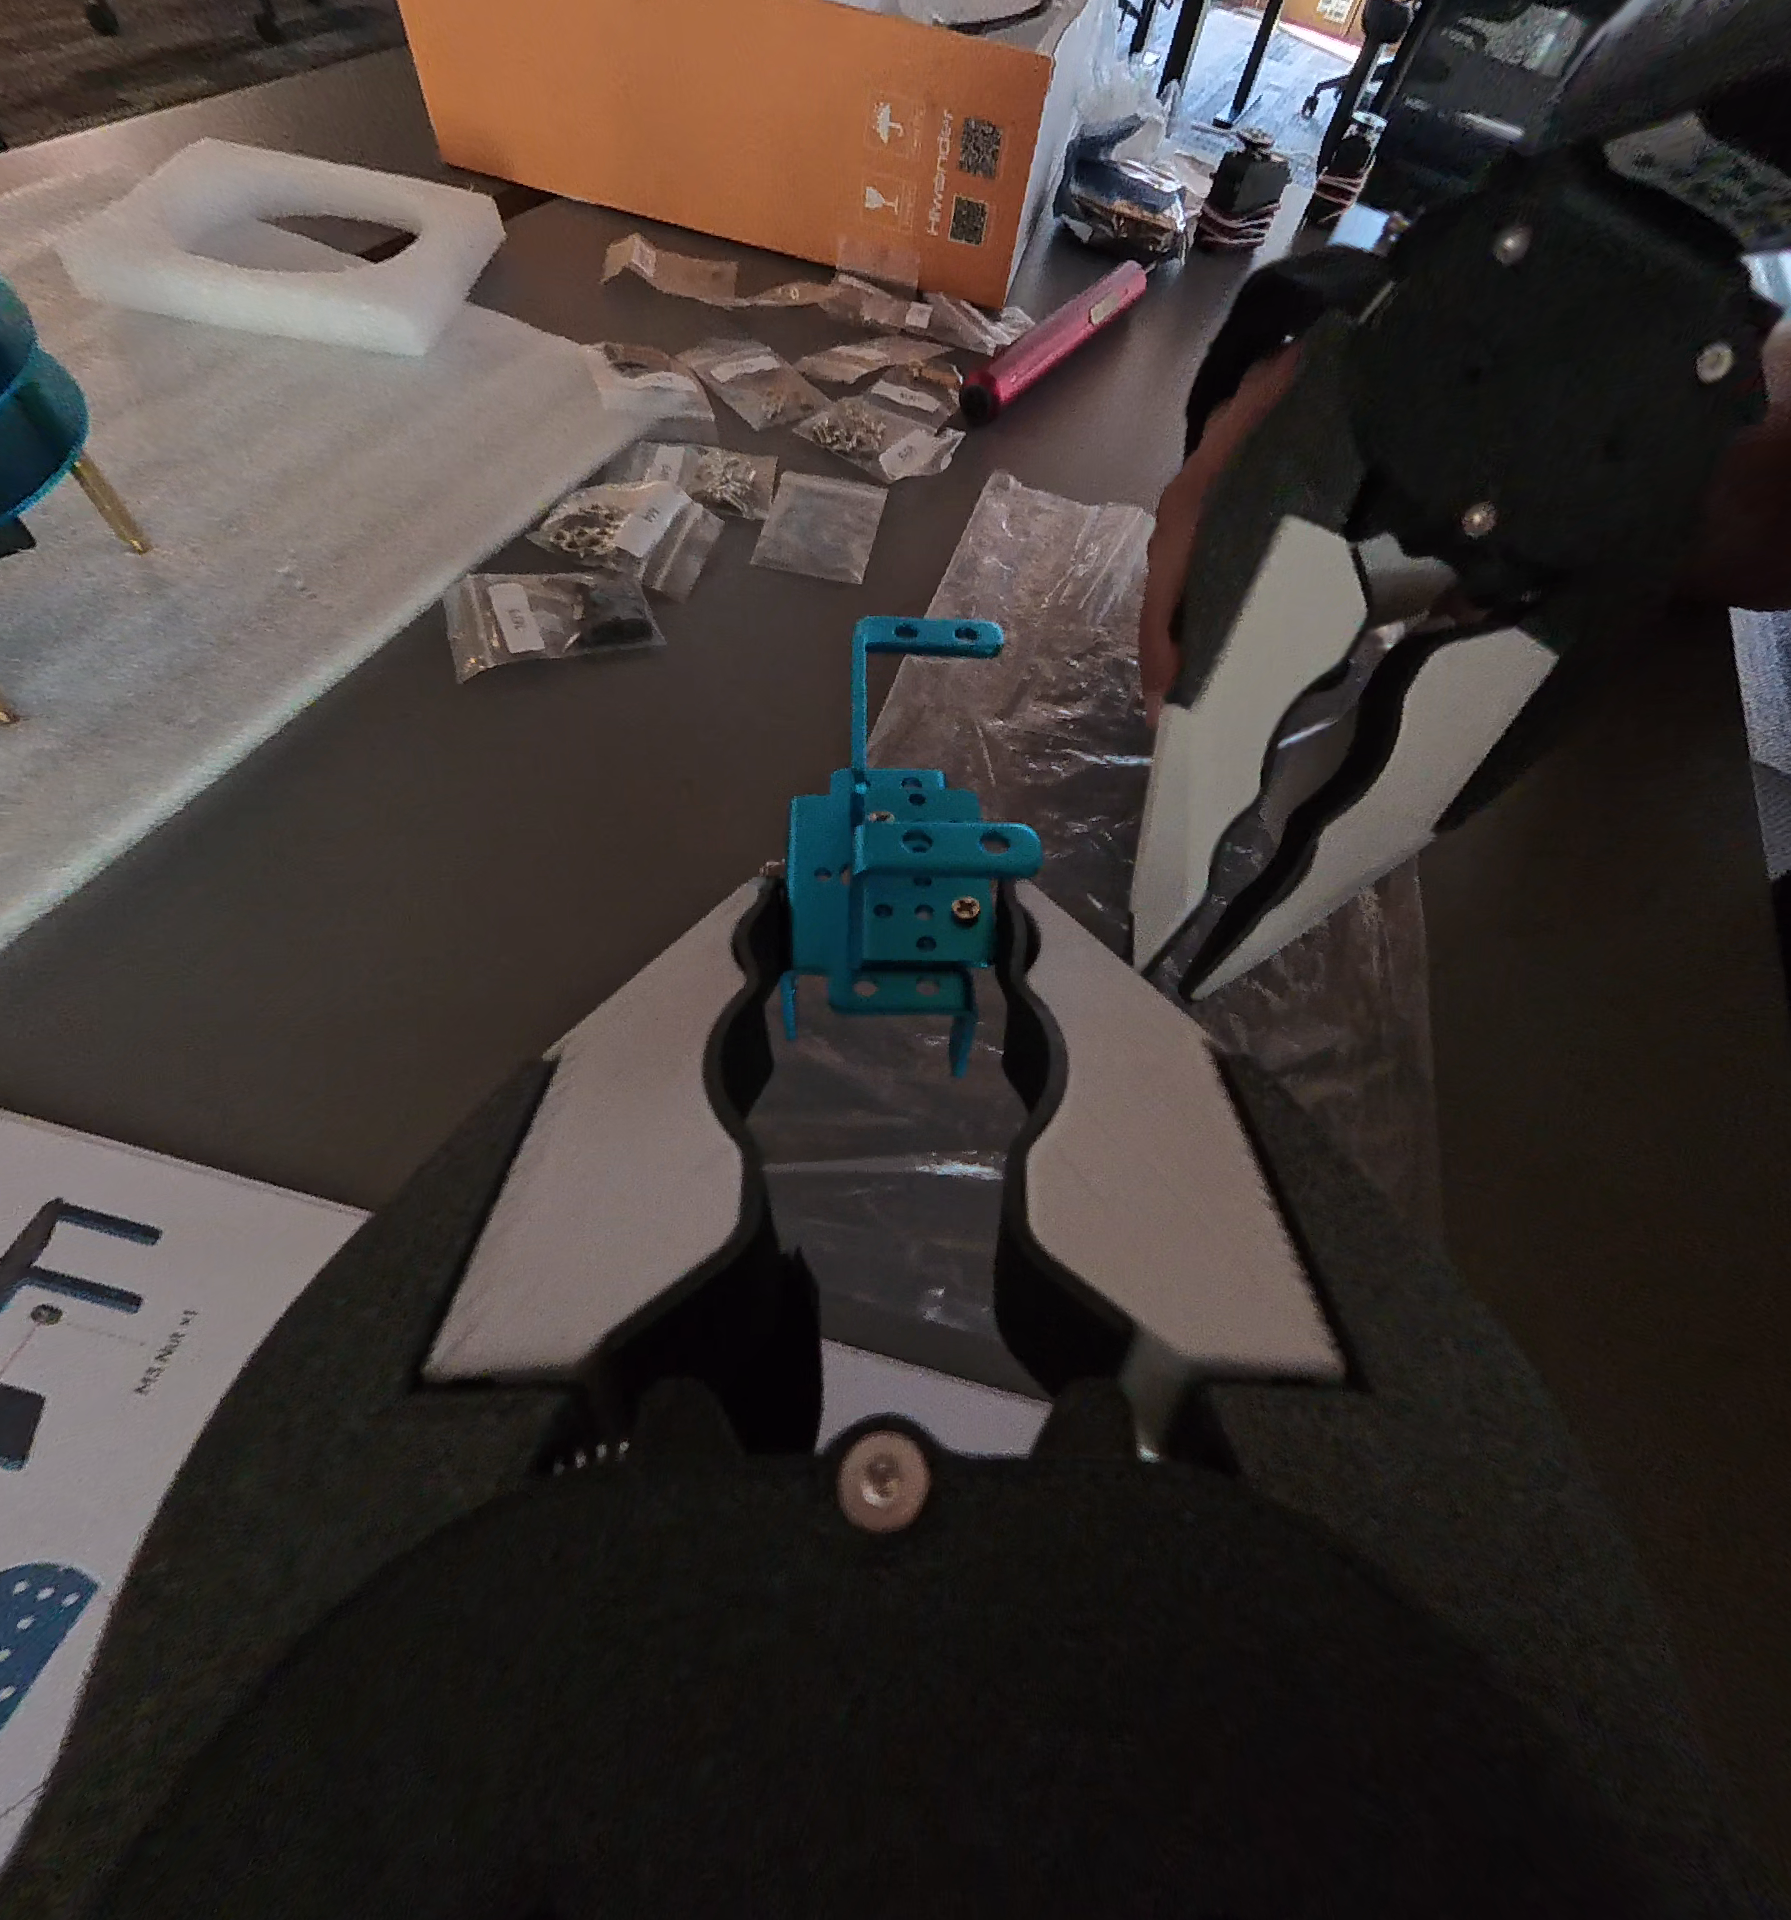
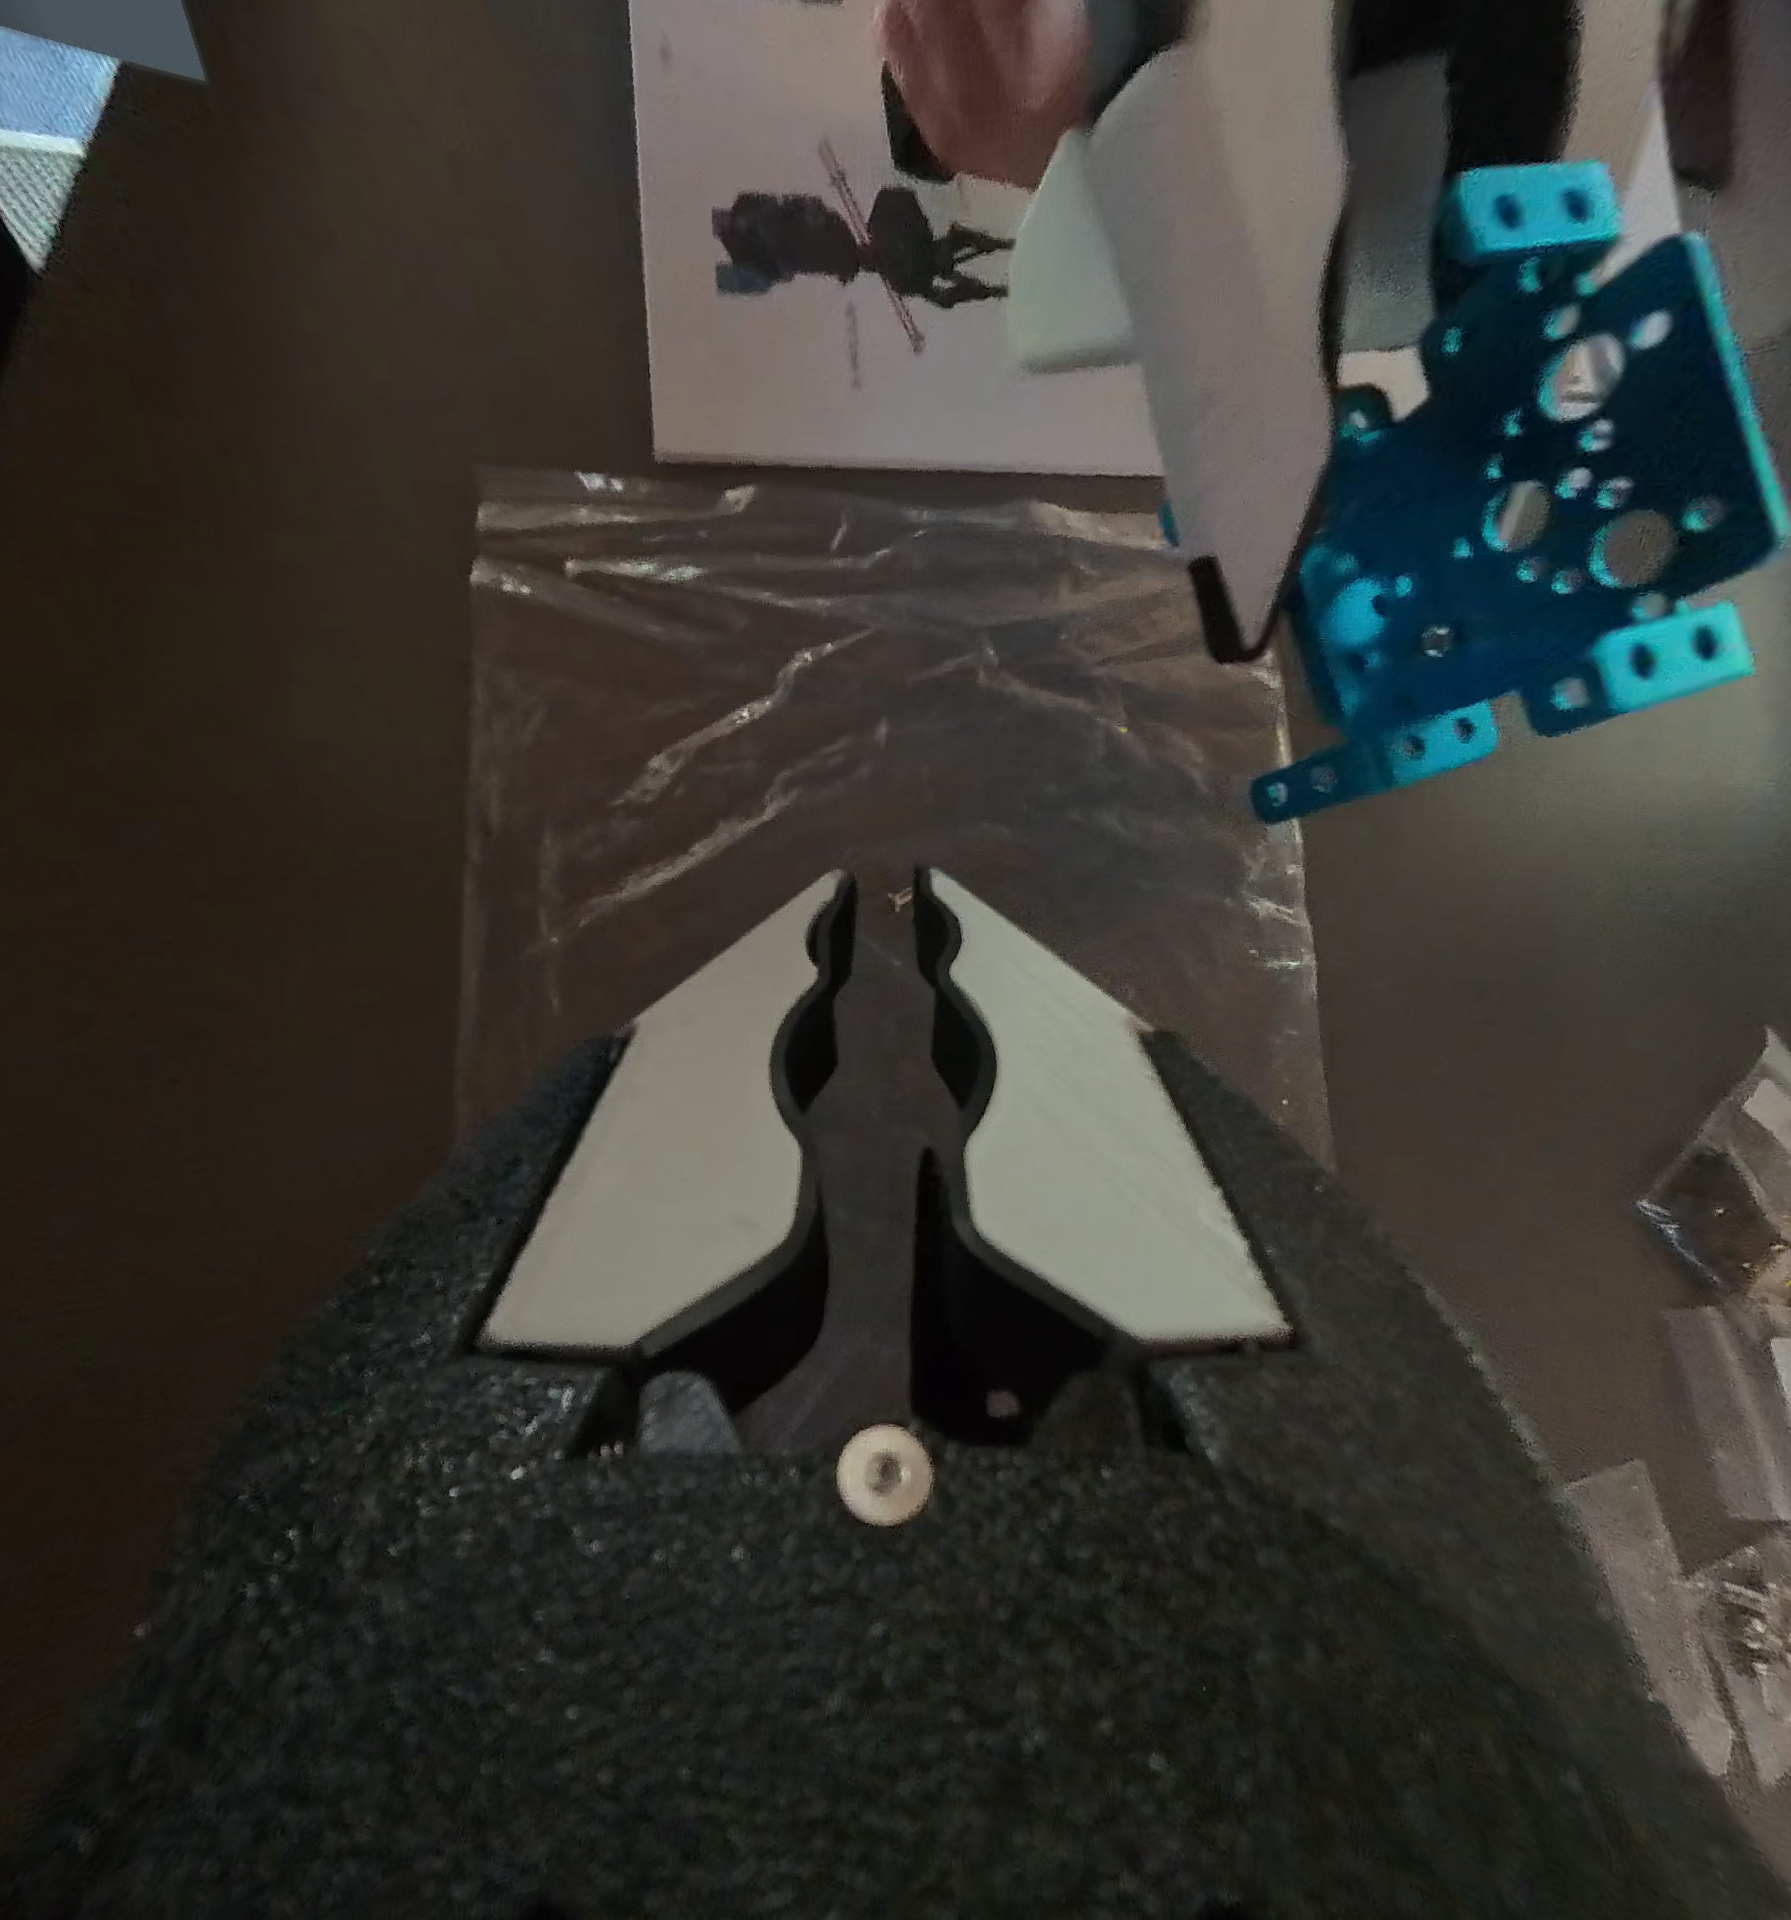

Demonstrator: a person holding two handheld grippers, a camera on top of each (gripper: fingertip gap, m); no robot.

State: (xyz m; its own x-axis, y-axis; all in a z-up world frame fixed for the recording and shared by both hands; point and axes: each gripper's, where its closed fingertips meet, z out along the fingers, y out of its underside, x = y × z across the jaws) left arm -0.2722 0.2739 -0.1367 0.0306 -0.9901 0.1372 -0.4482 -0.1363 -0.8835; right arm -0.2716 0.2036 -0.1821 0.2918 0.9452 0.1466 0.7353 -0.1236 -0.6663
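Fingers of the left gripper [image 1: 886,914] are clamped on a blue anodised metal bracket assembly [image 1: 896,883], a cluster of perforated plates and angle pieces joined by small screws. The grip sits on the sides of the assembly, so its hole-covered faces and one brass-coloured screw head stay exposed, and the whole piece is held clear of the dark grey tabletop [image 1: 351,883], above a flat clear plastic bag [image 1: 1026,665].

In the right wrist view the same assembly hangs at the upper right, its broad perforated plate turned toward that camera. The right gripper [image 2: 886,894] is held just to the right of the assembly, tips pointing down at the bag. Its jaws stand nearly together with a thin gap, and a tiny pale speck, possibly a small screw, shows at the tips; whether it is pinched there cannot be told.

Farther off lie many small clear bags of screws and nuts [image 1: 745,457], a slim red screwdriver handle [image 1: 1057,338], an orange cardboard box [image 1: 725,135] and a white foam block with a cut-out [image 1: 278,244]. Near the left gripper, on the left, lies a printed instruction sheet [image 1: 91,1351] with drawings of blue parts.
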